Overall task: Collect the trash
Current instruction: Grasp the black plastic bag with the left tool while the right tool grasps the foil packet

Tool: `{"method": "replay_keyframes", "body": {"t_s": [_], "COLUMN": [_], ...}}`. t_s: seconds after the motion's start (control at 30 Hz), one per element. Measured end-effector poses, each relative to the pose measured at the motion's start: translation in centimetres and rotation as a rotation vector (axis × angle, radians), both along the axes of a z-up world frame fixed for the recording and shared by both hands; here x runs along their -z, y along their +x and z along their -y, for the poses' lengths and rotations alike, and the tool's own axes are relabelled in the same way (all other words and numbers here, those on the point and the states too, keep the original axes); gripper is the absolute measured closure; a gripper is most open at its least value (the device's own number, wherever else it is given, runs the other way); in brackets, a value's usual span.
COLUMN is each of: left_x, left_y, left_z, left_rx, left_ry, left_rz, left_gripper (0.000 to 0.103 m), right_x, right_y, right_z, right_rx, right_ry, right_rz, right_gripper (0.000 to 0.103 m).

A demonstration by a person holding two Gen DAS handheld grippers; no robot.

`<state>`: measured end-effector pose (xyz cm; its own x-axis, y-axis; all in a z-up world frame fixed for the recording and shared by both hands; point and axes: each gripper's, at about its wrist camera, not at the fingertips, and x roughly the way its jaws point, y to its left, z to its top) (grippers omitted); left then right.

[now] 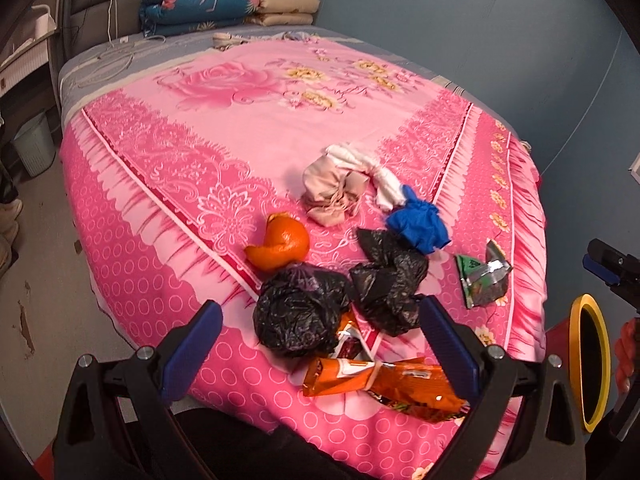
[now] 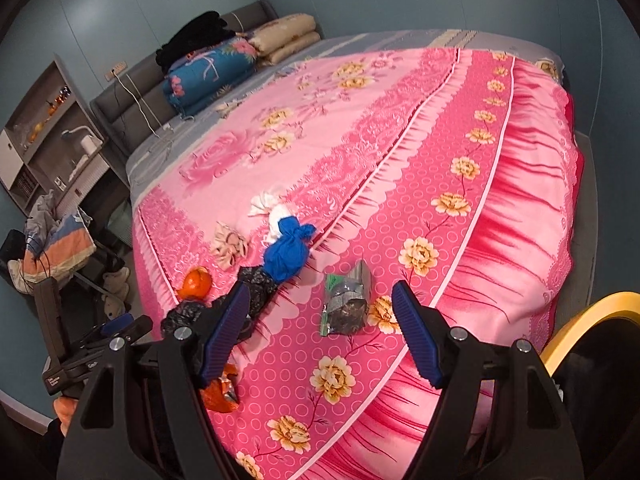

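Trash lies near the foot of the pink floral bed cover (image 1: 248, 128). An orange peel (image 1: 282, 246), two crumpled black plastic bags (image 1: 298, 312) (image 1: 390, 280), an orange snack wrapper (image 1: 380, 380), a green foil wrapper (image 1: 482, 280), a blue cloth wad (image 1: 418, 226) and a beige cloth wad (image 1: 334, 190) show in the left wrist view. My left gripper (image 1: 320, 348) is open above the near black bag and orange wrapper. My right gripper (image 2: 320, 332) is open, just short of the green foil wrapper (image 2: 346, 306); the blue wad (image 2: 288, 254) and peel (image 2: 196, 282) lie beyond.
A bin with a yellow rim (image 1: 590, 364) stands at the bed's right corner, also in the right wrist view (image 2: 588, 320). Folded quilts (image 1: 224, 4) lie at the headboard. A pale basket (image 1: 34, 148) and shoes (image 1: 8, 224) are on the floor left of the bed.
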<state>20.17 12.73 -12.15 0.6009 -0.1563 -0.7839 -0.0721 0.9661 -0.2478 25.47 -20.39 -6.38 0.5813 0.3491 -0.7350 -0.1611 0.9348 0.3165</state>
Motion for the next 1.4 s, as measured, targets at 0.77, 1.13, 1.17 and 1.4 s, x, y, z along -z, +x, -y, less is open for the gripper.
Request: {"method": "replay_keyframes", "body": {"t_s": [0.77,1.13,1.17,1.4], "left_x": [5.2,5.8,5.8,4.4], "left_y": [3.4,3.5,3.4,2.6], "left_z": [-0.4,0.7,0.7,0.2], "left_rx": [0.040,0.076,0.077,0.069], "left_ry": [0.006,0.002,0.002,-0.030], "left_rz": [-0.135,-0.137,-0.135,-0.093], "left_gripper": [0.027,0.061,0.063,0.067], "right_x": [11.3,12.9,12.8,12.3], "right_y": [6.6,6.9,6.8,6.2], "right_z": [-4.4,-5.5,-5.6,-6.1], "right_rx": [0.052,0.023,0.021,-0.005], "right_ry": [-0.192,-0.196,-0.193,-0.204], "right_rz": [-0.233,-0.273,-0.271,-0.257], "right_gripper": [0.039,0.070,0.077,0.092]}}
